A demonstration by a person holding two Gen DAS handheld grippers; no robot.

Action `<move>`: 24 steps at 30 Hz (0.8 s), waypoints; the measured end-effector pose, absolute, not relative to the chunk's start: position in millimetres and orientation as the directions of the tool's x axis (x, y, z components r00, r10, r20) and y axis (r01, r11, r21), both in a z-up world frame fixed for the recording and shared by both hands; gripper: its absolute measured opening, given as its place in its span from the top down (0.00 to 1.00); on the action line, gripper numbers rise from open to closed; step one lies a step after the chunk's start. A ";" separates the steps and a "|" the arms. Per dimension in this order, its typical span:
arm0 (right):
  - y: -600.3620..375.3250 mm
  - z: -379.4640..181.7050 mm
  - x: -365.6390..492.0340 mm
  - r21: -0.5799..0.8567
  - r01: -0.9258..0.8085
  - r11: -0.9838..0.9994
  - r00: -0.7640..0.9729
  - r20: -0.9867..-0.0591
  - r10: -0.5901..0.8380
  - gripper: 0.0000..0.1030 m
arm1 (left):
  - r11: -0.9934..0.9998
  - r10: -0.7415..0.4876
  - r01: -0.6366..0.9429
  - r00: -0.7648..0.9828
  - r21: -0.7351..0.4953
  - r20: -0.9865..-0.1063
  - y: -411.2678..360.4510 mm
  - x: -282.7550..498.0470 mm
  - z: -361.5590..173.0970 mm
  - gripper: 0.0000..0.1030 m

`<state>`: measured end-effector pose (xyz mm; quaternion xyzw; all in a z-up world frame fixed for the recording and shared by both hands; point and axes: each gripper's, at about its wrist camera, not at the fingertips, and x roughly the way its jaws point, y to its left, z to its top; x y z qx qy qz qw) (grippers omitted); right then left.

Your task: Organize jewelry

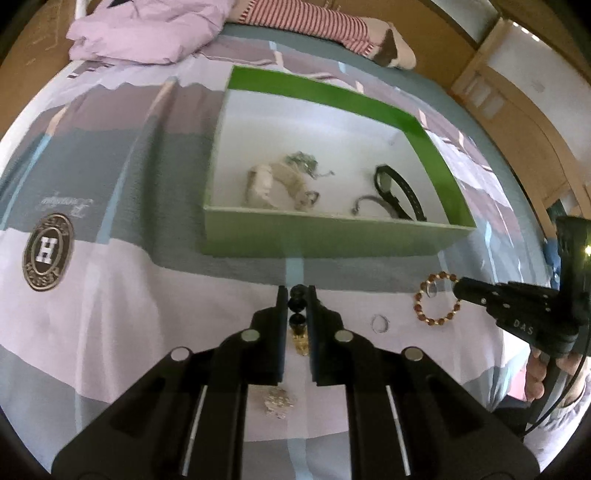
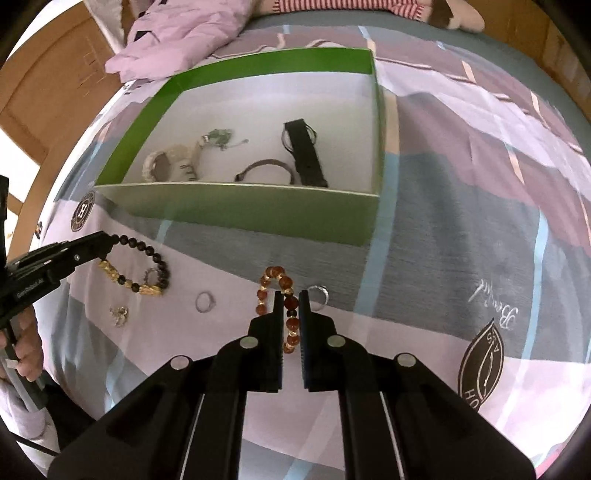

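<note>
A green box [image 1: 317,236] [image 2: 243,214] sits on the bed and holds a black watch [image 1: 397,190] [image 2: 304,153], a grey bracelet [image 2: 264,168], a pale bracelet [image 2: 162,164] and a green piece [image 2: 218,137]. My left gripper [image 1: 297,295] [image 2: 105,243] is shut on a black-and-gold bead bracelet [image 1: 298,321] [image 2: 147,273] lying in front of the box. My right gripper [image 2: 289,301] [image 1: 458,286] is shut on a red-brown bead bracelet [image 2: 275,291] [image 1: 437,299].
A silver ring [image 2: 204,301] [image 1: 380,323], a second ring [image 2: 318,293] and a small sparkly piece [image 2: 119,314] [image 1: 277,402] lie on the patterned bedsheet. A folded lilac quilt [image 1: 147,33] and a striped soft toy [image 1: 314,22] lie behind the box.
</note>
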<state>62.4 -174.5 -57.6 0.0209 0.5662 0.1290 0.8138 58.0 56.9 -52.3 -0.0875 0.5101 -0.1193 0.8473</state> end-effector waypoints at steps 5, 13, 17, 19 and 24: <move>-173.7 -56.6 60.4 0.189 -0.185 0.964 0.348 -0.905 0.244 0.93 | 0.972 -0.223 0.054 0.506 -0.227 -0.833 75.7 61.7 -43.7 0.91; -179.6 -67.3 58.4 0.175 -0.186 0.967 0.320 -0.920 0.228 0.93 | 0.978 -0.204 0.060 0.470 -0.200 -0.859 72.7 64.8 -52.5 0.91; -179.7 -71.6 58.8 0.178 -0.184 0.967 0.305 -0.925 0.228 0.87 | 0.981 -0.196 0.070 0.416 -0.183 -0.888 67.0 67.4 -66.1 0.86; -179.2 -72.2 58.7 0.189 -0.186 0.964 0.296 -0.925 0.238 0.81 | 0.986 -0.168 0.077 0.375 -0.150 -0.912 62.4 67.6 -75.6 0.82; -176.6 -73.2 57.2 0.176 -0.189 0.966 0.291 -0.929 0.227 0.80 | 0.987 -0.155 0.098 0.301 -0.131 -0.941 55.0 66.8 -94.5 0.71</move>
